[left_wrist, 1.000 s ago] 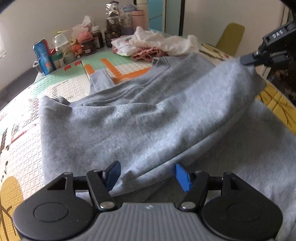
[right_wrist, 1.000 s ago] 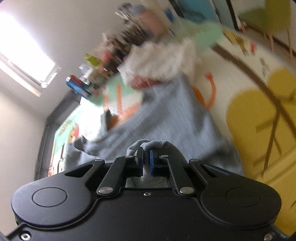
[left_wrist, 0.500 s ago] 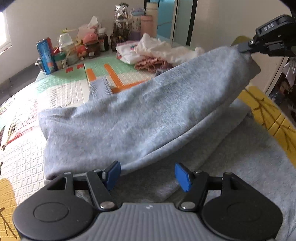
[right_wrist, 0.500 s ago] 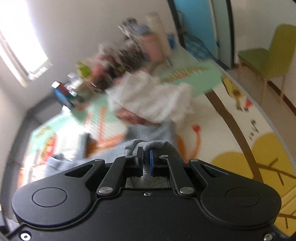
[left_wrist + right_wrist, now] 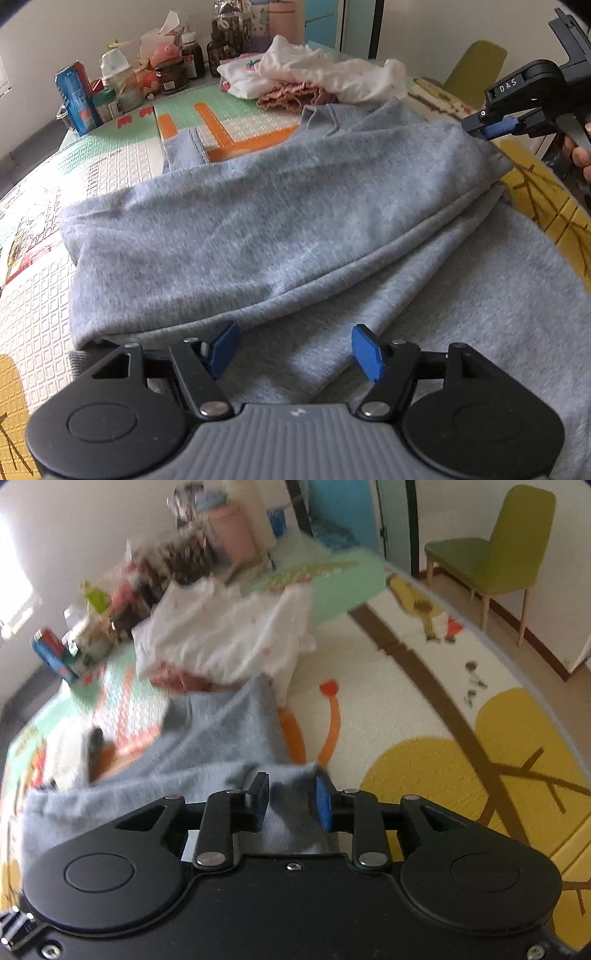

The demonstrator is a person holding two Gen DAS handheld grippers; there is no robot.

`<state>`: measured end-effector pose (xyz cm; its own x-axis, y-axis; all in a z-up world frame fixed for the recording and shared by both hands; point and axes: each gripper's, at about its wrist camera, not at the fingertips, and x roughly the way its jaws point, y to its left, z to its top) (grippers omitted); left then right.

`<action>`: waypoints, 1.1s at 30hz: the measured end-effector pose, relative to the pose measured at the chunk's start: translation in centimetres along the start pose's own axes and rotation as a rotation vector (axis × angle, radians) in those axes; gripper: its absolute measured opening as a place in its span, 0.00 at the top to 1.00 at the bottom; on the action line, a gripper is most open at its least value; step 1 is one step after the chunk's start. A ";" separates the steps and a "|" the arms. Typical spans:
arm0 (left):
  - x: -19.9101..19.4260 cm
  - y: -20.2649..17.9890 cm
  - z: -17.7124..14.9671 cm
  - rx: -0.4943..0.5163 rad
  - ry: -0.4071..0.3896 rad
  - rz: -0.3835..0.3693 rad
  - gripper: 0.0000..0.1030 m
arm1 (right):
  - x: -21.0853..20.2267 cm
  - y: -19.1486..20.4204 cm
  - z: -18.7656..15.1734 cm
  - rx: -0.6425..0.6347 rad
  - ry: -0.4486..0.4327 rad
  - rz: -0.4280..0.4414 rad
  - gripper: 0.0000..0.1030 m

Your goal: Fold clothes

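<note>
A grey sweatshirt (image 5: 258,221) lies on the patterned mat (image 5: 33,314), with its upper layer folded over towards me. Low over the near fold edge, my left gripper (image 5: 294,349) is open and its jaws are spreading a little; only flat cloth lies under them. My right gripper (image 5: 480,127) sits at the far right corner of the fold. In the right wrist view the right gripper (image 5: 290,799) has its jaws opening, and a grey corner of the sweatshirt (image 5: 221,738) lies loose between the pads.
A heap of white and pink clothes (image 5: 314,74) lies beyond the sweatshirt. Bottles, jars and a blue can (image 5: 77,96) crowd the back left edge. A green chair (image 5: 509,546) stands off the table's far right. A person's fingers (image 5: 581,155) hold the right gripper.
The right gripper has come down with the grey corner, laying the folded layer flatter, and its jaws have parted. The left gripper has hardly moved.
</note>
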<state>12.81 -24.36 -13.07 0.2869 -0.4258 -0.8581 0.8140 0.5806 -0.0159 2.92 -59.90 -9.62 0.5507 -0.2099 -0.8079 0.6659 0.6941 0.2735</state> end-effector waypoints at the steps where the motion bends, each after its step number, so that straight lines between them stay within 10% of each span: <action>1: -0.5 0.1 0.2 -0.005 -0.014 -0.004 0.30 | -0.7 0.0 0.3 -0.005 -0.023 0.001 0.74; 15: -3.6 2.5 4.0 -0.130 -0.177 0.000 0.36 | -4.6 7.0 -0.4 -0.217 -0.059 0.093 0.92; 33: 3.3 8.3 1.2 -0.228 0.015 0.236 0.51 | 4.8 4.5 -5.3 -0.125 0.132 0.021 0.98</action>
<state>21.18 -21.79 -15.44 0.4455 -0.2517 -0.8592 0.5911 0.8034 0.0711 5.91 -54.17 -15.06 0.4881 -0.1080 -0.8661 0.5825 0.7793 0.2311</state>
